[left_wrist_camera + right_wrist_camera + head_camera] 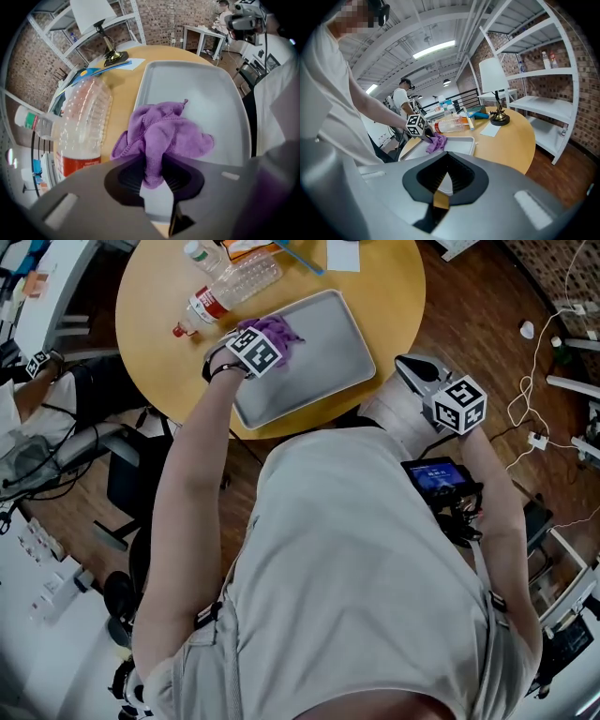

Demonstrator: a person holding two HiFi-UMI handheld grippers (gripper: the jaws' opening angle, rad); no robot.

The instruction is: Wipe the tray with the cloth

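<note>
A grey tray (323, 362) lies on the round wooden table (164, 343). My left gripper (262, 341) is over the tray's left end, shut on a crumpled purple cloth (279, 332). In the left gripper view the cloth (166, 133) is pinched between the jaws of the left gripper (152, 164) and bunches onto the tray (206, 93) near its near left edge. My right gripper (414, 367) hangs off the table's right side, away from the tray. Its jaws (448, 172) are shut with nothing in them. The right gripper view shows the tray (457, 145) and cloth (436, 143) from afar.
A clear plastic bottle with a red label (230, 289) lies left of the tray; in the left gripper view the bottle (84, 126) is close beside the cloth. A lamp (497, 82), papers and a blue item (300, 257) stand at the table's far side. Shelving (548, 93) stands behind.
</note>
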